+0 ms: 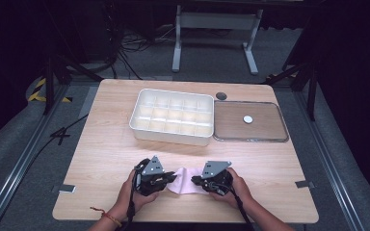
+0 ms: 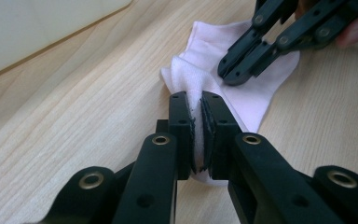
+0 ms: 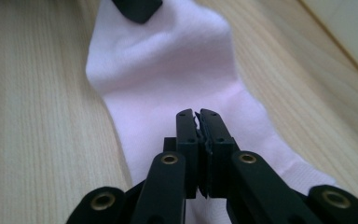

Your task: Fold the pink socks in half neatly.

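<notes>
A pale pink sock (image 1: 188, 181) lies flat on the wooden table (image 1: 106, 144), stretched between the two tongs near the person's edge. The left tongs (image 2: 197, 108) are clamped on a bunched fold at one end of it, cloth squeezed between the pads. The right tongs (image 3: 197, 115) rest on the other end with the jaws closed tight; whether a pinch of cloth sits between them is hard to tell (the pads meet almost flush).

This looks like the start of folding or rolling the sock, both ends being gathered. The next move probably calls for one end to be lifted and carried over toward the other, without dragging the whole sock along.

Beyond the tongs stands a white divided box (image 1: 172, 116), with its lid (image 1: 249, 121) just beside it, both well apart from the sock. Bare table lies between, while the near edge is close behind the hands.
</notes>
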The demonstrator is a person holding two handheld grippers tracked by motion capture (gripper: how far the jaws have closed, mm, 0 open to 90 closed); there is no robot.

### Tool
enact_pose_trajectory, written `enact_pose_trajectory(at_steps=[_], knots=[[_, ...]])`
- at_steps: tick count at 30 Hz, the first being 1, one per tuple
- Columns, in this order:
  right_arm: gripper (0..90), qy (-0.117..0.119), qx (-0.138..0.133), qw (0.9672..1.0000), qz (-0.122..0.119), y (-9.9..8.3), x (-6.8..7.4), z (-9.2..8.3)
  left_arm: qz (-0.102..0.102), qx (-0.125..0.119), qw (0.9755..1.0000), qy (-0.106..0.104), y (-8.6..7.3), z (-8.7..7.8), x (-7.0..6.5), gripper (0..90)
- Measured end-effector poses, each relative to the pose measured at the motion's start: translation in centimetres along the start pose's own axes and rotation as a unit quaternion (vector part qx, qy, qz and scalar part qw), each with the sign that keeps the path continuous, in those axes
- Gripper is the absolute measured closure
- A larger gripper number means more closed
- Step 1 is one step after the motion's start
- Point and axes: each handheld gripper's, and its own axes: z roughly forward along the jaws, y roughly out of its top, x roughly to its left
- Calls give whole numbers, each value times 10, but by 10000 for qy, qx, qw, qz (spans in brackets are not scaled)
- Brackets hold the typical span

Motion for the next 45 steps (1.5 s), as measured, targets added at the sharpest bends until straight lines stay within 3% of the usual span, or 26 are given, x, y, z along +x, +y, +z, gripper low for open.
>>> enact_pose_trajectory(at_steps=[4, 7, 9, 13, 17, 21, 28, 30, 34, 41, 45], knots=[[887, -3, -61, 10000, 47, 1, 1, 4, 29, -5, 10000, -19, 3, 1, 0, 832], [887, -122, 52, 9997, -209, 5, 4, 5, 112, 22, 9999, -45, 5, 1, 1, 832], [887, -100, 9, 9999, -137, 5, 4, 6, 76, -41, 9999, -52, 10, 2, 2, 831], [888, -55, -12, 9999, -97, 5, 3, 7, 233, -64, 9996, -141, 22, 11, -3, 831], [887, -43, -73, 10000, -14, 3, 2, 7, 384, 153, 9991, -136, 26, 23, -6, 831], [824, 16, -128, 9999, 36, 2, -1, 5, 329, 203, 9992, -86, 24, 24, -5, 832], [807, -210, -372, 9989, 186, -5, -17, -26, 286, 180, 9994, -89, 22, 22, -4, 832], [802, -327, -286, 9988, 222, -9, -22, -33, 281, 189, 9994, -82, 22, 21, -5, 831], [794, -303, -212, 9983, 453, -16, -33, -40, 323, 198, 9993, -66, 24, 21, -4, 830], [799, -248, 179, 9987, 410, -19, -32, -28, 492, 296, 9983, -23, 29, 20, -8, 828], [816, -218, 145, 9986, 456, -19, -33, -26, 557, 327, 9979, 27, 31, 21, -9, 827]])
